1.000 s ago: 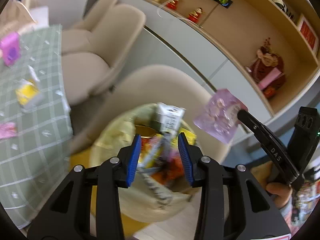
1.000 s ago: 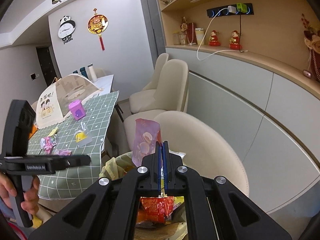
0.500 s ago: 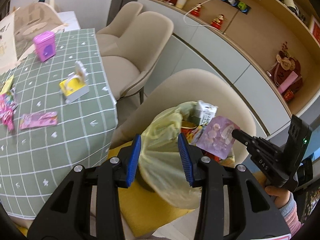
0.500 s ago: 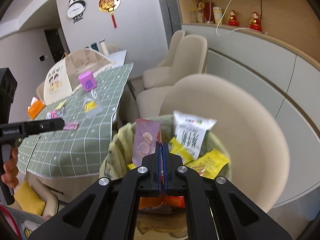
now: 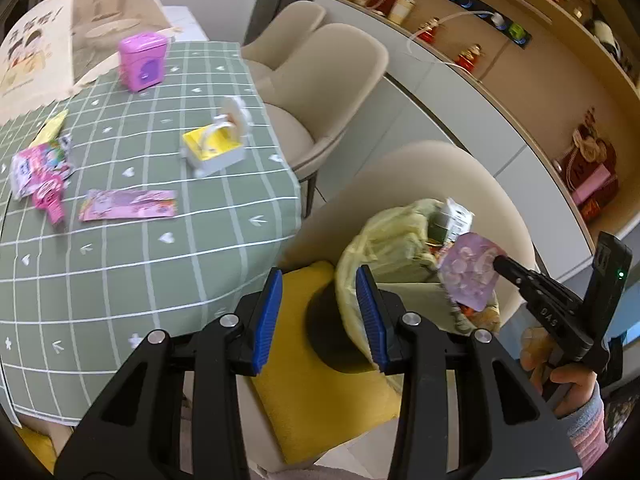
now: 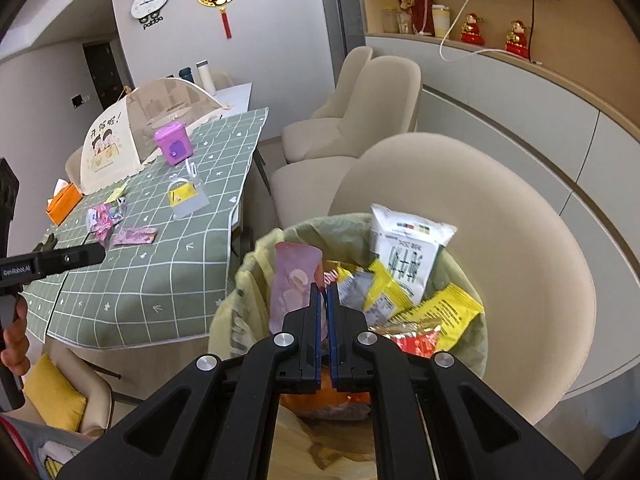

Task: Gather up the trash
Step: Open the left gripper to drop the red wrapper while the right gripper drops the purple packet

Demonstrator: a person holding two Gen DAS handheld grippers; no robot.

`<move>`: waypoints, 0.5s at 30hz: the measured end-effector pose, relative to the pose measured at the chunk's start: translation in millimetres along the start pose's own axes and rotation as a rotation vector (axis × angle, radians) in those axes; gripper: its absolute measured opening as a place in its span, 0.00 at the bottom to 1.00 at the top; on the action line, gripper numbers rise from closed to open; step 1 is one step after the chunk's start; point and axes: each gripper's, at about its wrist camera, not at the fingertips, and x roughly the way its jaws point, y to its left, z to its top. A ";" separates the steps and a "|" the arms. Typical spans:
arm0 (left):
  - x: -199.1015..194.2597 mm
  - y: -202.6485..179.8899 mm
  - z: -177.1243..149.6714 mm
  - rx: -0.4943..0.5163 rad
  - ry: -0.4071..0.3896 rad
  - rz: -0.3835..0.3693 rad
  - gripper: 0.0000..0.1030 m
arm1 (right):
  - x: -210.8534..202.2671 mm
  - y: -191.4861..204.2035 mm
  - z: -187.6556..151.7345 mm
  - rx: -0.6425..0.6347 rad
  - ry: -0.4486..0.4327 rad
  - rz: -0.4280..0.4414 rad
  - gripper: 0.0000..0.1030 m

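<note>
3 chairs (image 6: 460, 216), 1 bin (image 6: 248, 280), 2 figurines (image 6: 472, 28).

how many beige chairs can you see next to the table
3. One chair stands right behind the trash bag, a second chair sits farther along the table, and a third chair peeks out behind that one. Others may be hidden.

left gripper (image 5: 318, 316) jaws apart | right gripper (image 6: 324, 312) jaws nearly closed

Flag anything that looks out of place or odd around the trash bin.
The trash bin sits on a chair seat, not the floor, and is heaped: a white packet pokes above its rim. The right gripper holds a purple wrapper over it.
</note>
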 end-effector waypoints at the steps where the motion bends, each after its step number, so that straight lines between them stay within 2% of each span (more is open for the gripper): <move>1: -1.5 4.9 0.7 -0.007 -0.002 0.001 0.35 | 0.1 4.5 2.6 -0.007 -0.003 -0.002 0.10; 2: -3.7 13.3 1.3 -0.017 -0.006 0.006 0.35 | 0.6 8.9 4.6 -0.017 -0.005 -0.007 0.15; 3: -5.8 21.7 2.0 -0.027 -0.010 0.013 0.35 | 1.5 14.4 6.7 -0.029 -0.010 -0.016 0.32; 4: -7.7 30.9 2.6 -0.038 -0.014 0.020 0.35 | 2.0 19.8 8.9 -0.038 -0.017 -0.022 0.40; 9: -15.9 76.9 6.4 -0.109 -0.024 0.042 0.35 | 13.5 40.9 21.3 -0.028 -0.019 -0.016 0.40; 15: -28.8 139.8 12.5 -0.198 -0.045 0.085 0.35 | 37.0 82.9 41.6 -0.030 -0.019 0.045 0.40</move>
